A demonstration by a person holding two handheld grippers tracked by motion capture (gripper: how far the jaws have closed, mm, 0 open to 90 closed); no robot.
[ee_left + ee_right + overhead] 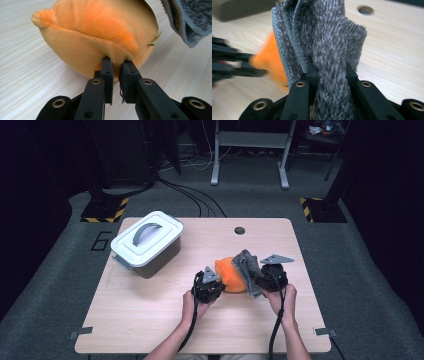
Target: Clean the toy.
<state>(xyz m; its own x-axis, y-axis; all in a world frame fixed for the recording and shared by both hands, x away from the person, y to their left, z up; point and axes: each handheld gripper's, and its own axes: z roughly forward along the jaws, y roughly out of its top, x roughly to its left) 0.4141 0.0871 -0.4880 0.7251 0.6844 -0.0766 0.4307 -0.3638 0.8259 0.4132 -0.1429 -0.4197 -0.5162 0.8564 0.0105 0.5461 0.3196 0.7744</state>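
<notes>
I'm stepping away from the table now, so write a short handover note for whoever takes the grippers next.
Left gripper: shut on a pinch of the orange plush toy, which rests on the table.
Right gripper: shut on the bunched grey towel, held up just beside the toy.
Lidded box: closed, at the table's far left.
Done: both things gripped.
Left: probably moving toy and towel on; the box lid has not been opened.

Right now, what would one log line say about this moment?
left tongs: shut on orange plush toy | right tongs: shut on grey cloth | lidded box: untouched on table
</notes>
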